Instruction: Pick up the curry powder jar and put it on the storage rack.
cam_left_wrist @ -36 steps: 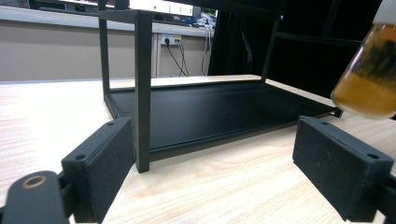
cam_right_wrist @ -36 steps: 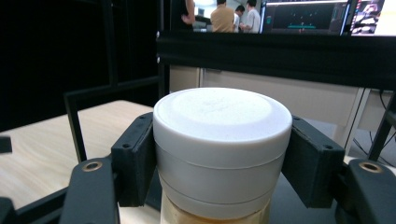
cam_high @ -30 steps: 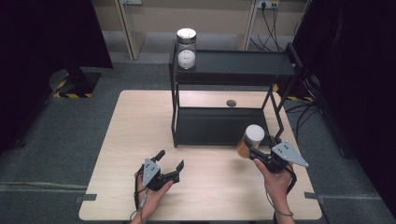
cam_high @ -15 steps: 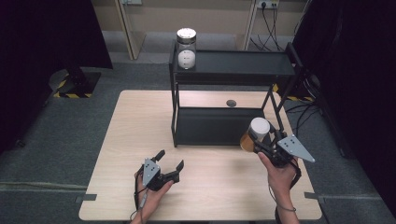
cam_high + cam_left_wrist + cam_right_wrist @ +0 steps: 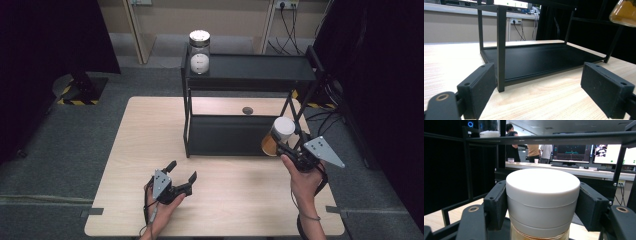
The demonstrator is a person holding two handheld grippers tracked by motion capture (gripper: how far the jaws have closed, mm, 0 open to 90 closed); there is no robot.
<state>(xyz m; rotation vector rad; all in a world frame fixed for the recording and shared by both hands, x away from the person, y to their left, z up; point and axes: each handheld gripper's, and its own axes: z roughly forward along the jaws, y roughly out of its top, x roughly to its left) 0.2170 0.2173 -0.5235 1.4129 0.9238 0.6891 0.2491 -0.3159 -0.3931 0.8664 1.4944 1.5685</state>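
Note:
A jar of orange-brown contents with a white lid hangs in the air in front of the black two-level shelf, near its right end. My right gripper is shut on it; in the right gripper view both pads clamp the white lid. My left gripper rests open on the table in front of the shelf's left leg, jaws wide apart and empty. The jar's bottom shows at the top right of the left gripper view. A second jar with white contents stands on the shelf's top level at its left end.
The shelf's lower level lies bare and dark. A small dark round object sits on the wooden table behind the shelf. A black stand with hazard-striped base is on the floor at the left. Cables trail at the back right.
My right gripper has lifted the jar up and carried it forward toward the shelf's right end. My left gripper has stayed where it was.

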